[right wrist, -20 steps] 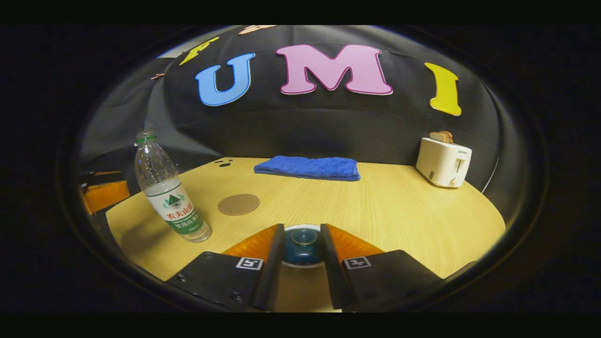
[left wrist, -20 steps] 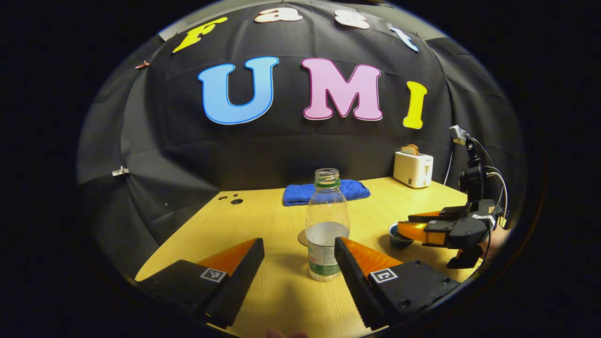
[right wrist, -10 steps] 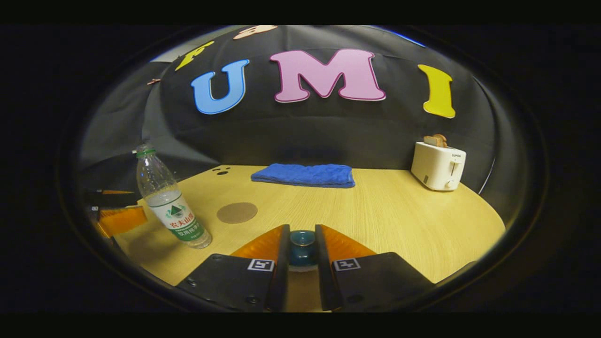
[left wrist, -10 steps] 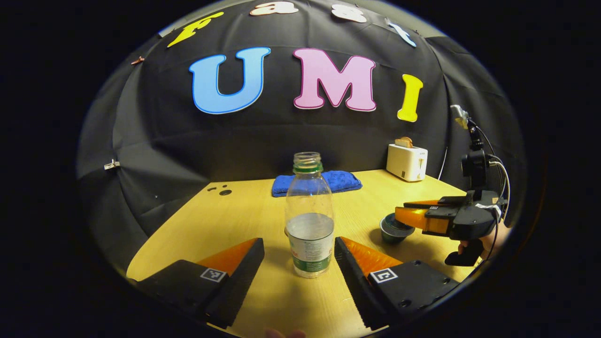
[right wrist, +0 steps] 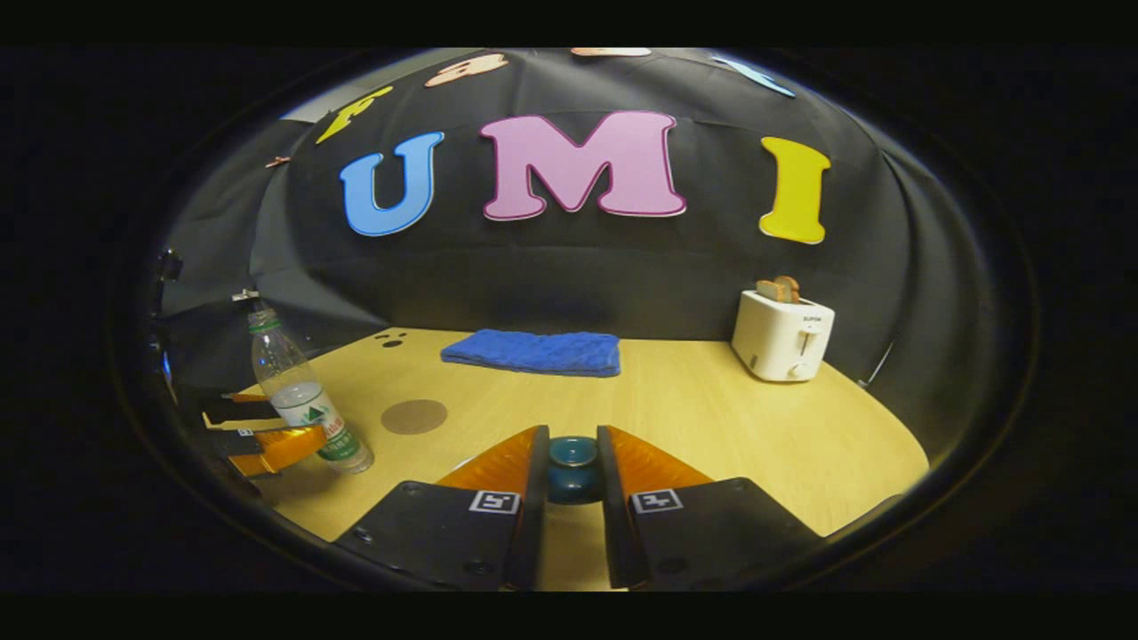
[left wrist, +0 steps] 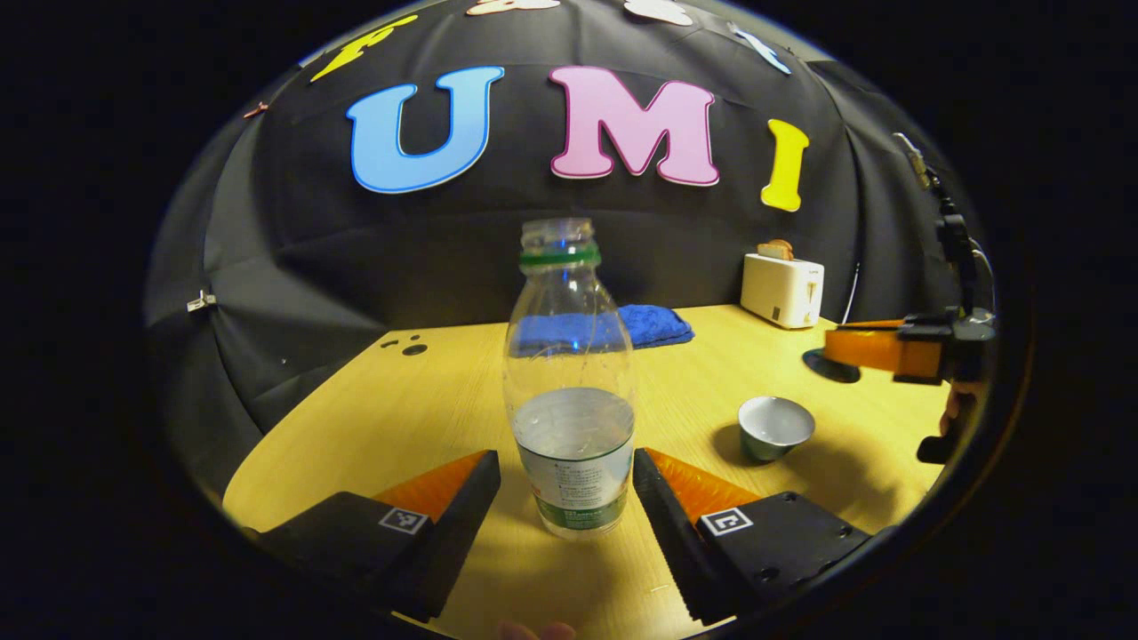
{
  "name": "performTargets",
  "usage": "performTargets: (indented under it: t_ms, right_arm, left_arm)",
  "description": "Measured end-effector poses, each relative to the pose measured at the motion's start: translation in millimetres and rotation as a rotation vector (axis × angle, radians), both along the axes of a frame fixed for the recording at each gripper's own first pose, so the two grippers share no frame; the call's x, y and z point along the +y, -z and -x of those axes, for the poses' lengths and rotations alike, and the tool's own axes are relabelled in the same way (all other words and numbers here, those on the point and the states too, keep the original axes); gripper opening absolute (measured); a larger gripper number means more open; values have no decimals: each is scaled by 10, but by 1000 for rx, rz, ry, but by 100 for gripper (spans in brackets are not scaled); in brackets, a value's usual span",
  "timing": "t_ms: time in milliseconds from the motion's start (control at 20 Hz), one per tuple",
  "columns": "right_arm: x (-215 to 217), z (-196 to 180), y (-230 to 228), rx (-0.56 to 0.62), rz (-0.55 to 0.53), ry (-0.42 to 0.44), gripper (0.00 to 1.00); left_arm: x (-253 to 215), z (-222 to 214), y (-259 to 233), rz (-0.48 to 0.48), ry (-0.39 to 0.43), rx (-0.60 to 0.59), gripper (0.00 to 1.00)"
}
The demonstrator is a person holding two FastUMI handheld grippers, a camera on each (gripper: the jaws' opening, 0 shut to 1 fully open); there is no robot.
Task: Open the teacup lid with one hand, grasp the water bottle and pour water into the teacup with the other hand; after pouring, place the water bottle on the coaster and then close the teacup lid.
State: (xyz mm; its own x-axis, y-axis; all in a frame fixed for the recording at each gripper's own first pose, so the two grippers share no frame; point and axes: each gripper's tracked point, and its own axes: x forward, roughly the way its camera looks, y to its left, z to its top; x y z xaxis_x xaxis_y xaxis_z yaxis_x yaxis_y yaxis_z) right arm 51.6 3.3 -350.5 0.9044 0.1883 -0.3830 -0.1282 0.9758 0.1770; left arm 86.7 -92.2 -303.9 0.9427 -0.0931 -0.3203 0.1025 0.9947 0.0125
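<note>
The water bottle (left wrist: 569, 382) stands upright on the pale wood-grain desk (left wrist: 427, 418), a clear ribbed plastic body with a rounded shoulder, a green ring at its uncapped neck and a paper label round its lower part; water fills it to about the label's top. The left tool (left wrist: 566, 484) is released, its two wedge-shaped fingers spread to either side of the bottle's base, with a gap showing on each side. To the right of the bottle sits the teacup (left wrist: 775, 427), a small round bowl-shaped cup, glazed dark outside and pale inside, uncovered. Above and right of the cup the right tool (left wrist: 840, 351) hangs in the air, holding the lid (left wrist: 831, 365), a dark shallow disc.

In the right gripper view the right tool (right wrist: 573, 467) is clenched on the lid (right wrist: 573, 462), both fingers pressing its glossy teal knob from the sides. Just right of the bottle (right wrist: 298, 400) there lies the coaster (right wrist: 413, 416), a flat brown disc. Behind the bottle, near the back edge, lies a folded blue terry towel (right wrist: 533, 352), and farther right a boxy white toaster (right wrist: 782, 335) with bread in its slots.
</note>
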Motion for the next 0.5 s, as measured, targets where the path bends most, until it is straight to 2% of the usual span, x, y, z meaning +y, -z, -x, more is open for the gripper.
performTargets:
  t_ms: [150, 300, 450, 500]
  right_arm:
    - [-202, 31, 6, 12, 4, 26, 31]
    - [-345, 39, -19, 11, 7, 42, 31]
    - [-458, 35, -60, 7, 6, 48, 31]
    - [-503, 32, -80, 4, 6, 51, 26]
  left_arm:
    - [-20, -49, 80, 7, -16, 24, 98]
    - [-35, -52, 80, -26, -30, 55, 80]
    - [-33, -15, 56, -137, -16, 74, 77]
    - [-30, -12, 31, -203, -13, 79, 77]
